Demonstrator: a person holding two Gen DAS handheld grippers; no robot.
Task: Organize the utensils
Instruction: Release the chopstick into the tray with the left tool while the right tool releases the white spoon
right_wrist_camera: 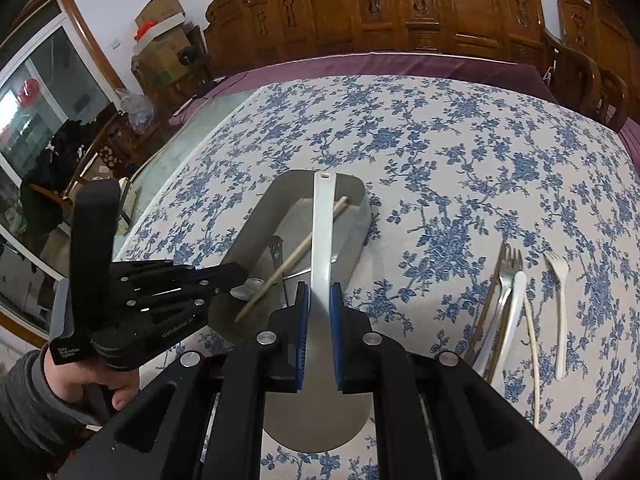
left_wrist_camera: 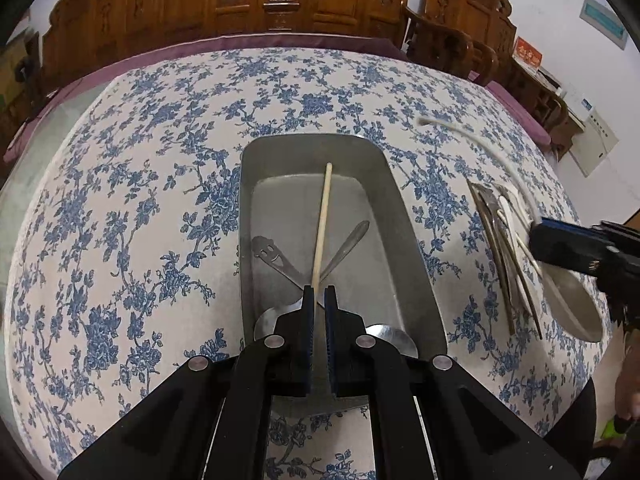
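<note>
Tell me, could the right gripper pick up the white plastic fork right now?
Probably not yet. The right gripper is already shut on a white ladle. The fork lies uncovered on the cloth to its right, so the way is free once it lets go.

The tray point(left_wrist_camera: 404, 216) is dull brushed metal; the chopstick point(left_wrist_camera: 322, 224) is pale matt wood. A printed cloth point(left_wrist_camera: 132, 184) (blue flowers on white) covers the table. The spatula point(right_wrist_camera: 323, 236) looks like smooth white plastic.

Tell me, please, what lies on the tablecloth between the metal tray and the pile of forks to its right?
Nothing: in the right wrist view, only bare flowered tablecloth separates the metal tray from the forks. The left wrist view agrees.
</note>
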